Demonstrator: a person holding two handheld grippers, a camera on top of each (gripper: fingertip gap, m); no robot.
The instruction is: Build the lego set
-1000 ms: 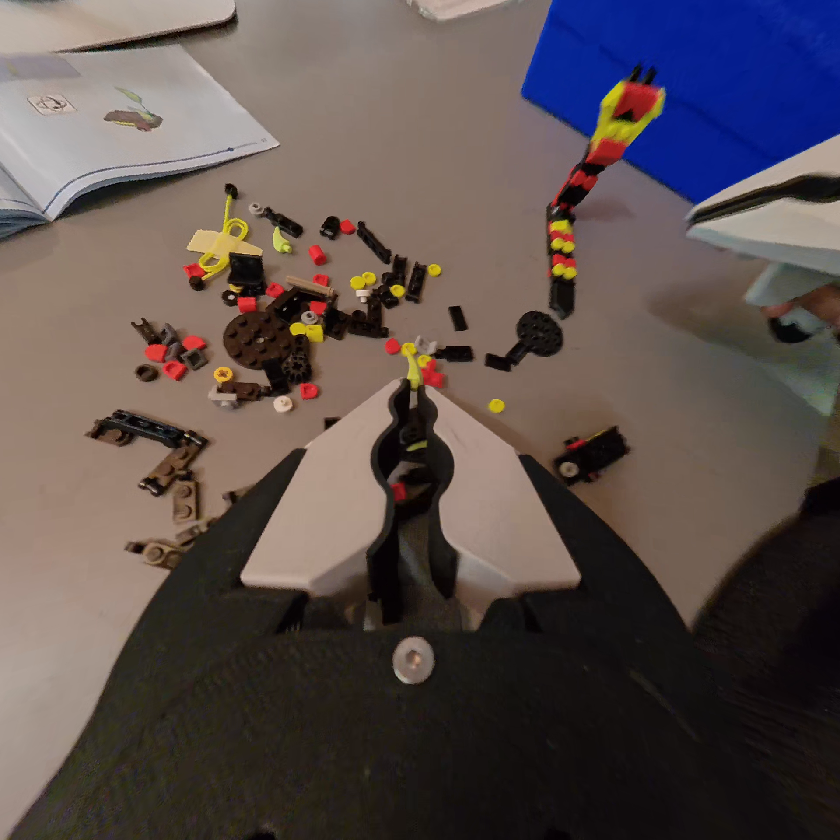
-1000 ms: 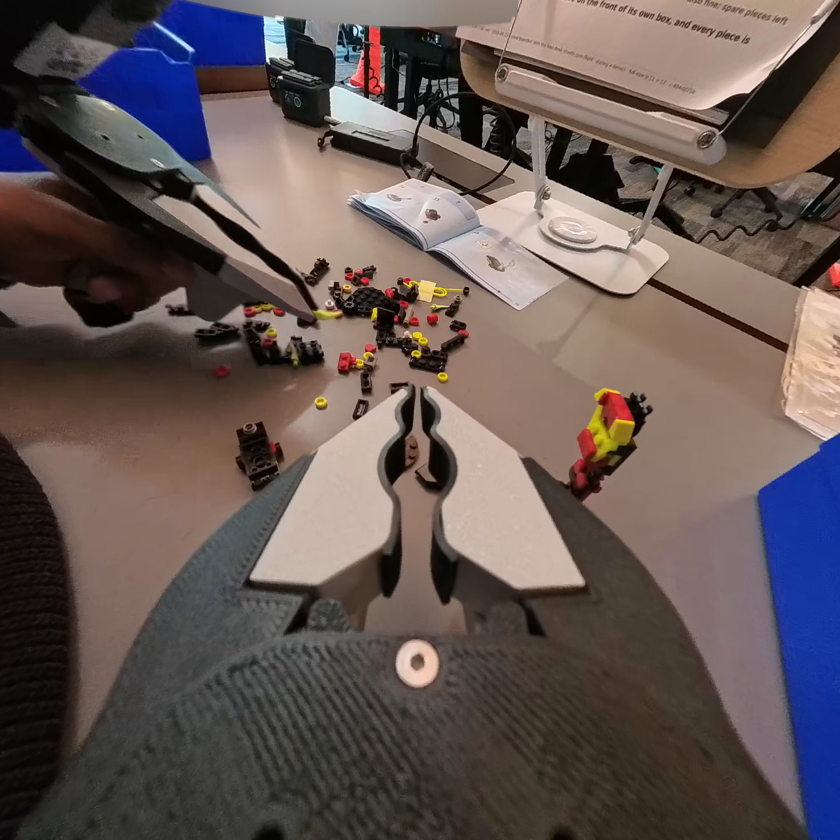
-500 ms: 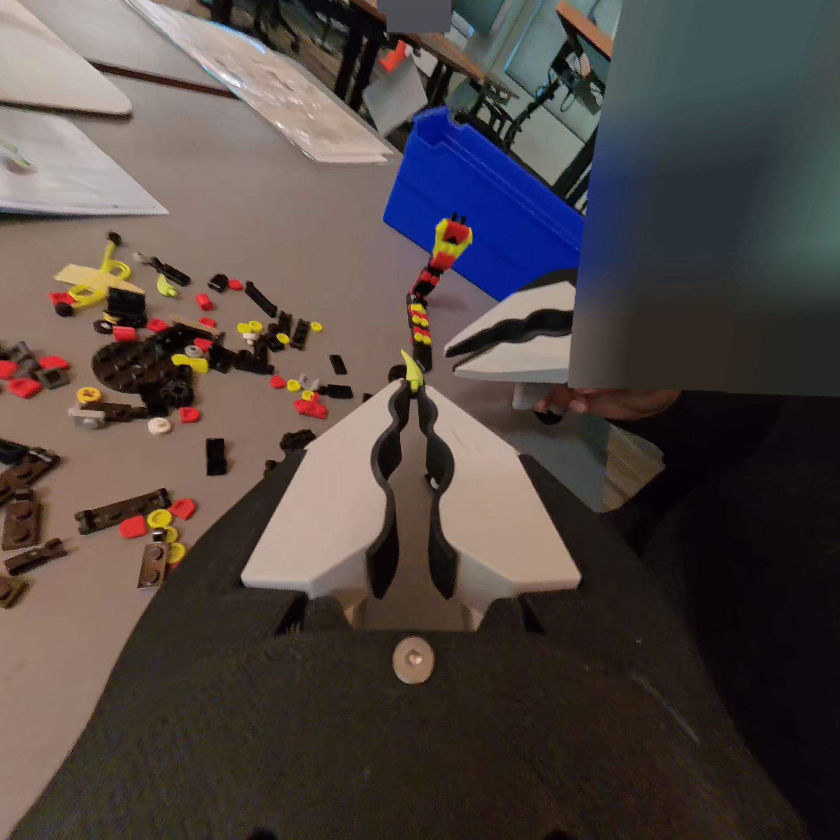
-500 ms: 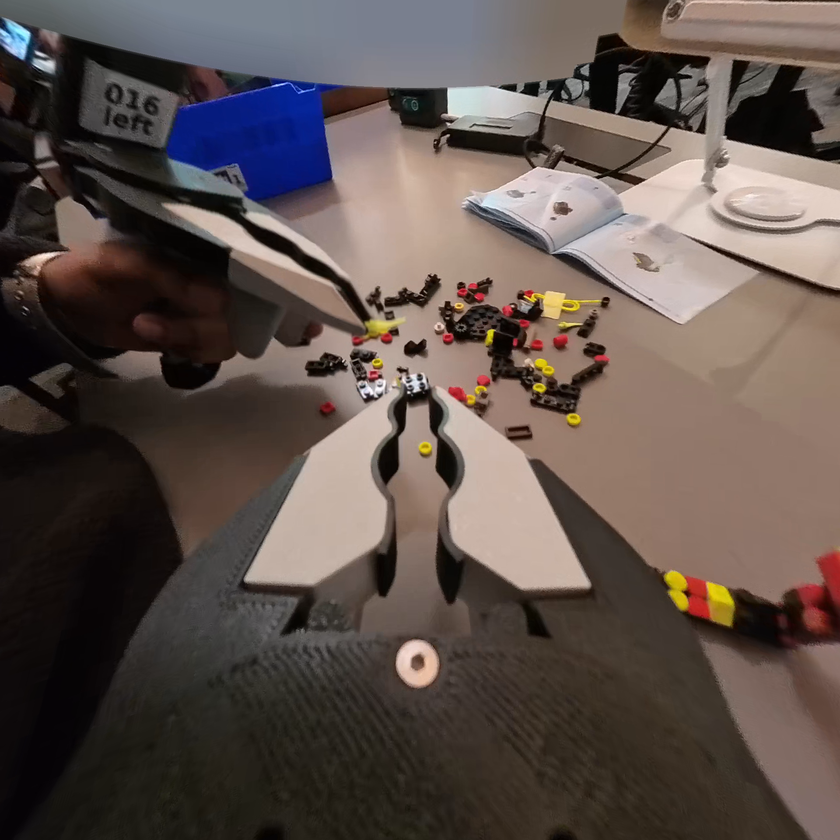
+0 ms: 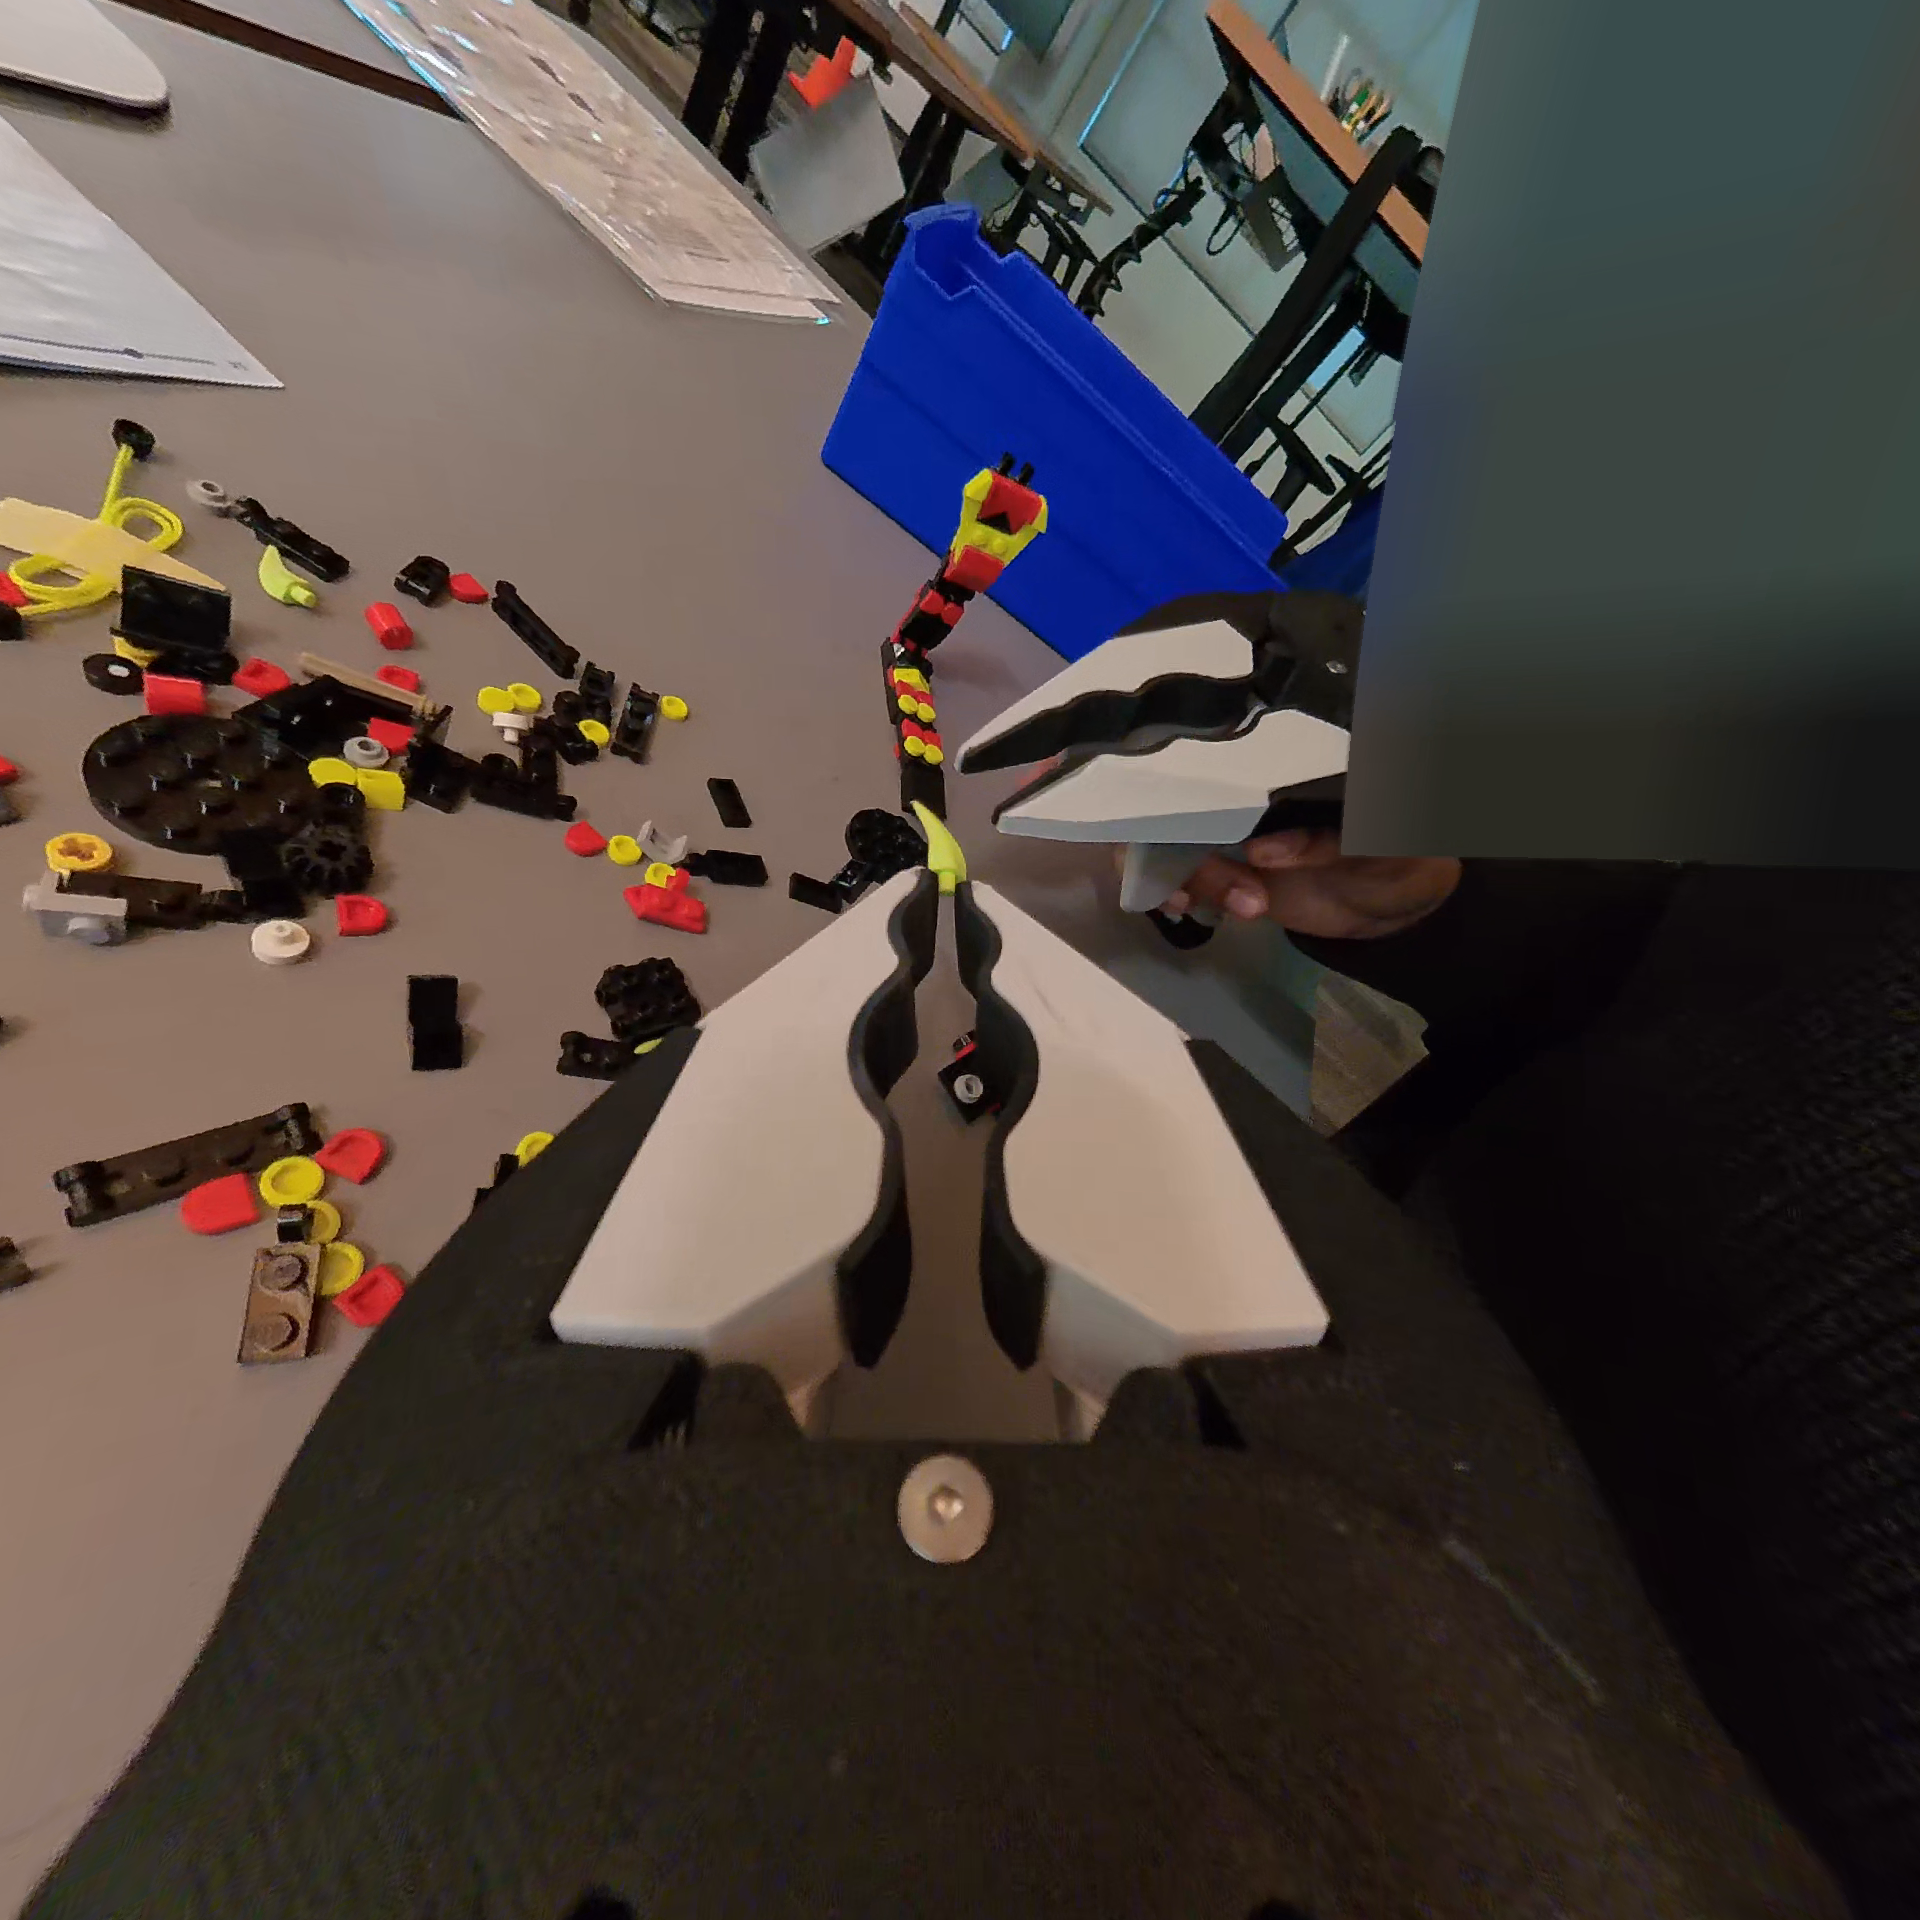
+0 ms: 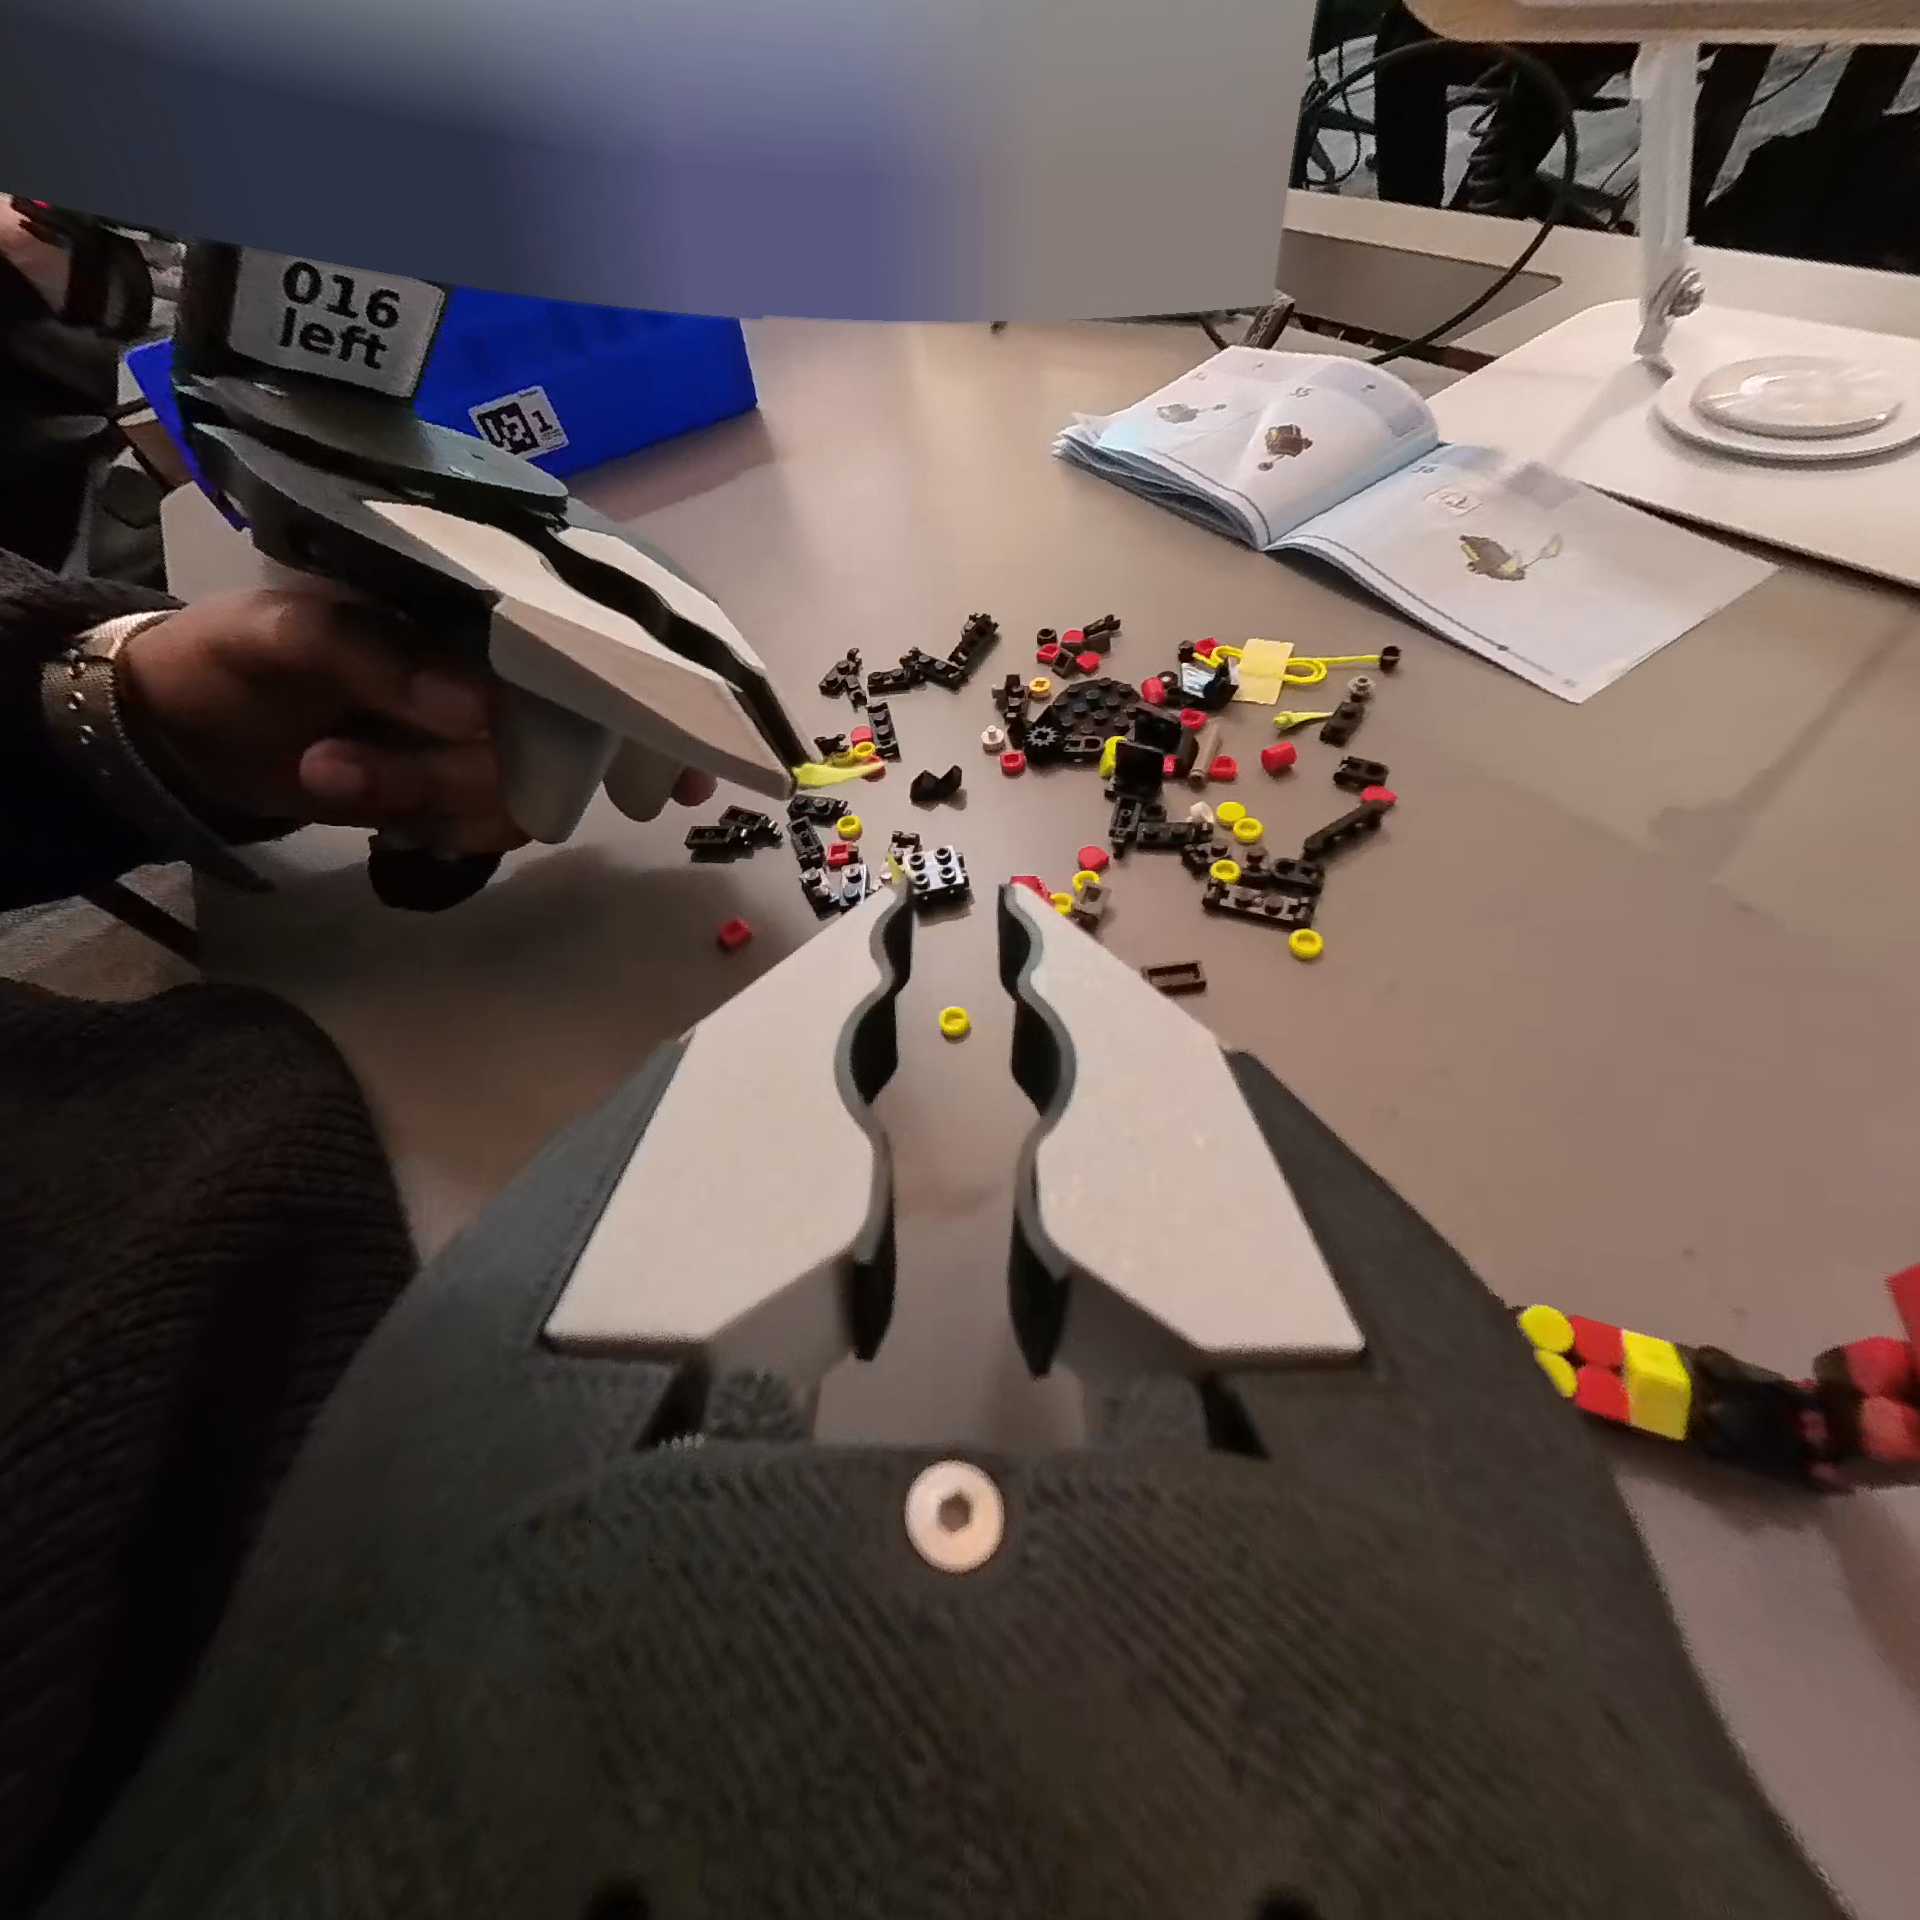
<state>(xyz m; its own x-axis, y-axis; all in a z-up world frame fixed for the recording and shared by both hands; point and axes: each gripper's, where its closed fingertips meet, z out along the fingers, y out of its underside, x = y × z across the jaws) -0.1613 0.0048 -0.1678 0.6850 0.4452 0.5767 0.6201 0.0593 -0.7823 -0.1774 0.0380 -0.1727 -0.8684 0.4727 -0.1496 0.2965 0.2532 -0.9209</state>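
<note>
Left claw (image 5: 940, 883) pinching lime horn piece (image 5: 943, 847) above tabletop (image 5: 623, 395); right claw (image 6: 954, 904) spread, empty.
Thin tip-only grip: could twist loose, dropping among loose bricks (image 6: 1143, 769), far from snake model (image 5: 961, 603).

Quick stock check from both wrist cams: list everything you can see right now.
Loose lego pieces: many, black, red, yellow, grey, scattered mid-table.
Lime curved piece: one, pinched at the left claw's tips.
Snake-like build: one, red, yellow and black, standing beside the blue bin.
Blue bin: one, far side of the table in the left wrist view.
Instruction booklet: one, pale blue, open, beyond the pieces.
White stand base: one, behind the booklet.
Table: one, grey.
Left claw: shut on the lime piece, held by a hand.
Right claw: open, empty, above the table.
</note>
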